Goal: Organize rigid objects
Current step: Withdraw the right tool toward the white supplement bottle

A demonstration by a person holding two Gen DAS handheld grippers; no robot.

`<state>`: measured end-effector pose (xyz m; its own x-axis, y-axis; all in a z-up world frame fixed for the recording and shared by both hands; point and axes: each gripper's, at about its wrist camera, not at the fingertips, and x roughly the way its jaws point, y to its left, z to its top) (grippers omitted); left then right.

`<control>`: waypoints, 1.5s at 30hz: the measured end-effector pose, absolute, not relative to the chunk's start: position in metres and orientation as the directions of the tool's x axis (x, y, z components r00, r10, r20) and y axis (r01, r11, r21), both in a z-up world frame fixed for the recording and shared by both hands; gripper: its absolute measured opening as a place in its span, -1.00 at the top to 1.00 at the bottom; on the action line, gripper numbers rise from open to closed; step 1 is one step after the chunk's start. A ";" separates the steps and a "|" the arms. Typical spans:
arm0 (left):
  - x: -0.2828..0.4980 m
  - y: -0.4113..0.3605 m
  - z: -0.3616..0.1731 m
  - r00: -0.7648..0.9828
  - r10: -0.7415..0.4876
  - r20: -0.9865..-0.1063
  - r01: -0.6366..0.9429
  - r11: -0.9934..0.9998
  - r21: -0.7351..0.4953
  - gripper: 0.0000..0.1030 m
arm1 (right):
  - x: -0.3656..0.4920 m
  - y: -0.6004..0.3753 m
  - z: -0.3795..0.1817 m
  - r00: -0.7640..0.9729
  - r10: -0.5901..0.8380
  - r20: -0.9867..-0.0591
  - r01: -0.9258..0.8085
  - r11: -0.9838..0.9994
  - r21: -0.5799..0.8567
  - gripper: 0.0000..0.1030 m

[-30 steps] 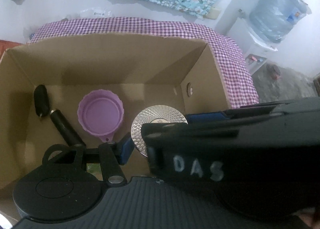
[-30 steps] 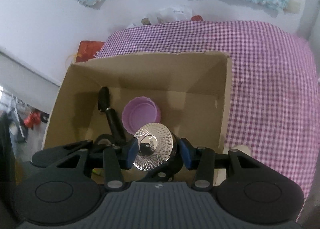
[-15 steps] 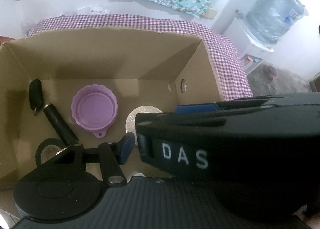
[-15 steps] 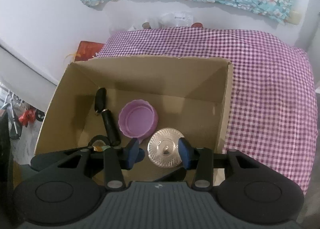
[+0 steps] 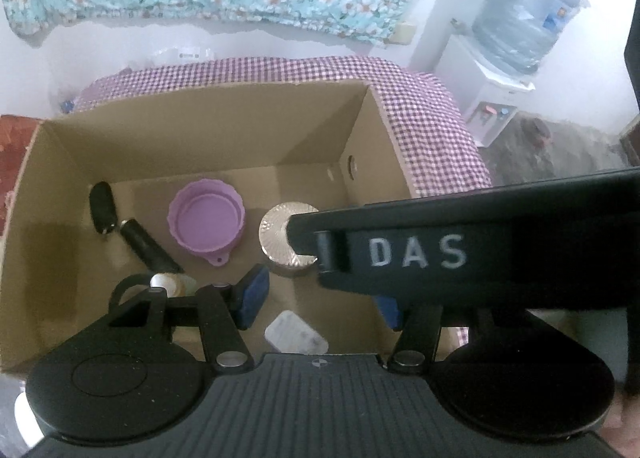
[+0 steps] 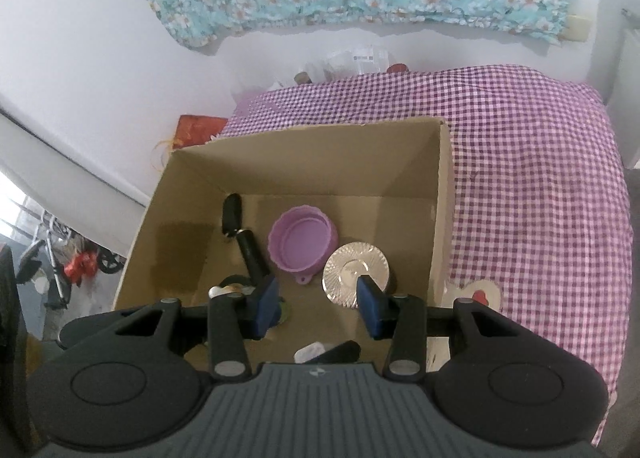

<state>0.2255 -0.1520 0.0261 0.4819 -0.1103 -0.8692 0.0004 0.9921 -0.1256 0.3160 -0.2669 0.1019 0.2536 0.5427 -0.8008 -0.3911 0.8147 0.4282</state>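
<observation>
An open cardboard box (image 5: 360, 162) (image 6: 440, 194) stands on a checked cloth. On its floor sit a purple cup (image 5: 206, 228) (image 6: 302, 244) and a jar with a ribbed silver lid (image 5: 276, 234) (image 6: 356, 272). Left of them lie a black fob (image 5: 102, 208) (image 6: 232, 214) and a black cylinder (image 5: 148, 246) (image 6: 252, 254). My right gripper (image 6: 318, 306) hangs open above the box, its right pad overlapping the jar's near edge, with nothing between the pads. My left gripper (image 5: 320, 304) is open and empty too. The right gripper's black body (image 5: 480, 250) hides part of the jar in the left wrist view.
A flat white object (image 5: 296, 332) (image 6: 310, 352), a small capped bottle (image 5: 164, 282) and a black ring (image 5: 128, 286) lie at the box's near end. The purple checked cloth (image 6: 540, 178) spreads to the right. A water dispenser (image 5: 520, 18) stands beyond it.
The silver-lidded jar was between the right gripper's pads and now sits free on the box floor. Both grippers have risen and drawn back from the box.
</observation>
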 end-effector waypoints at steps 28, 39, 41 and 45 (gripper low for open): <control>0.116 -0.109 0.057 0.546 -0.043 -0.836 -0.042 0.996 -0.078 -0.11 | 0.211 -0.311 0.130 0.328 0.678 -0.658 -0.287 0.735 0.615 0.09; 0.090 -0.069 0.060 0.572 0.000 -0.820 -0.126 0.988 -0.088 -0.11 | 0.186 -0.283 0.128 0.287 0.717 -0.635 -0.270 0.697 0.665 0.08; 0.087 -0.061 0.059 0.574 0.004 -0.819 -0.140 0.986 -0.093 -0.11 | 0.183 -0.274 0.130 0.278 0.721 -0.635 -0.278 0.693 0.665 0.08; 0.082 -0.046 0.058 0.579 0.013 -0.815 -0.162 0.982 -0.099 -0.11 | 0.180 -0.256 0.131 0.258 0.726 -0.638 -0.293 0.688 0.664 0.08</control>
